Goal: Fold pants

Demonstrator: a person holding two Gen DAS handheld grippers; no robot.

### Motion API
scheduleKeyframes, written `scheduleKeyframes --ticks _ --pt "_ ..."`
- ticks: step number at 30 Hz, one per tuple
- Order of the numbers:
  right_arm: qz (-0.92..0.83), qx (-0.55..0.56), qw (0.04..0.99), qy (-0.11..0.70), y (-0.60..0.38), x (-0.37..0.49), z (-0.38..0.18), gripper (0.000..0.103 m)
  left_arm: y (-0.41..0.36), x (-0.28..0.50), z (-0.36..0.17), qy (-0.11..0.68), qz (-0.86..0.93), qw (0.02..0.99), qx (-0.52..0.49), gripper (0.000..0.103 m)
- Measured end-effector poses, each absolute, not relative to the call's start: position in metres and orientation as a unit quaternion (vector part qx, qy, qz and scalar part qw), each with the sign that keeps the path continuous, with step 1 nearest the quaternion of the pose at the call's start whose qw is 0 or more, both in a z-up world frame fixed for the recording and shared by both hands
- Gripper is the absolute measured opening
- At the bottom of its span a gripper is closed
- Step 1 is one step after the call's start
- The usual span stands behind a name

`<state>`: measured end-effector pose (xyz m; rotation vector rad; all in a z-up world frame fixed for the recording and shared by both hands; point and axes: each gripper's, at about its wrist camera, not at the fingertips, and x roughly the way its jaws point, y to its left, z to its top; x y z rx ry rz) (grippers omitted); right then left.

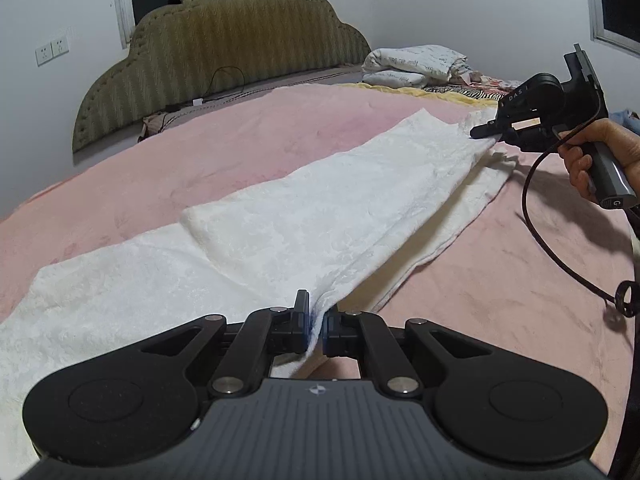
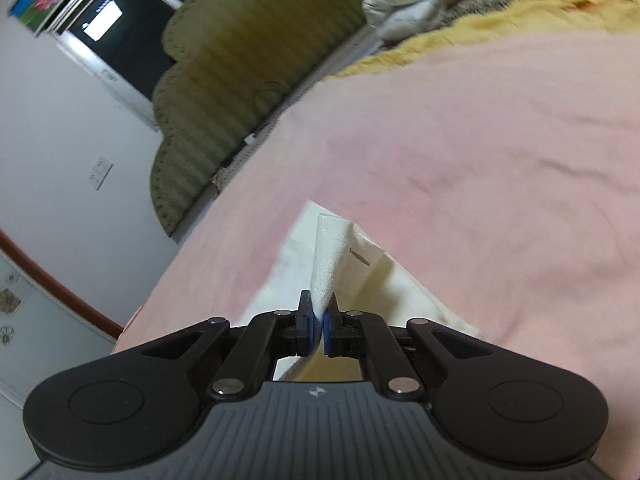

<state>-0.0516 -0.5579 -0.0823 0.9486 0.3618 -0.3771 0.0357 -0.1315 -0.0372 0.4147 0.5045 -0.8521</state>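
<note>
White textured pants (image 1: 280, 236) lie stretched across a pink bedspread (image 1: 200, 152). In the left wrist view my left gripper (image 1: 318, 328) is shut on the near edge of the pants, cloth pinched between its blue pads. At the far right end my right gripper (image 1: 486, 131), held by a hand (image 1: 584, 160), pinches the other end of the pants and lifts it slightly. In the right wrist view my right gripper (image 2: 319, 330) is shut on a white corner of the pants (image 2: 330, 264) that sticks up between its pads, above more of the cloth on the bed.
A green padded headboard (image 1: 224, 56) stands behind the bed. Folded white bedding (image 1: 416, 64) and a yellow and patterned blanket (image 1: 452, 94) lie at the far right. A black cable (image 1: 560, 240) hangs from the right gripper over the bedspread. Window (image 2: 116, 28) and wall sockets (image 1: 52, 50) at left.
</note>
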Motion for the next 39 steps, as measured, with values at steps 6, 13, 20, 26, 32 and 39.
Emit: scheduleKeyframes --ticks 6,13,20,26,32,39 --pt "-0.194 0.429 0.863 0.182 -0.552 -0.066 -0.081 0.005 -0.133 0.045 -0.049 0.257 -0.412 0.853 0.191 0.009" --pt "-0.196 0.438 0.855 0.199 -0.553 -0.072 -0.095 0.006 -0.131 0.044 -0.052 0.25 -0.413 0.852 0.205 0.013" --pt "-0.248 0.418 0.851 0.198 -0.56 -0.094 -0.072 0.019 -0.118 0.032 -0.041 0.248 -0.444 0.843 0.178 0.049" --pt "-0.248 0.348 0.892 0.147 -0.563 -0.081 -0.039 0.02 -0.109 0.051 -0.022 0.244 -0.415 0.872 0.087 0.06" --pt "-0.115 0.336 0.898 0.259 -0.562 0.036 -0.062 0.02 -0.107 0.086 -0.041 0.305 -0.315 0.896 0.07 0.063" --pt "-0.184 0.385 0.872 0.241 -0.578 0.048 -0.07 0.02 -0.104 0.081 -0.036 0.286 -0.31 0.902 0.088 0.068"
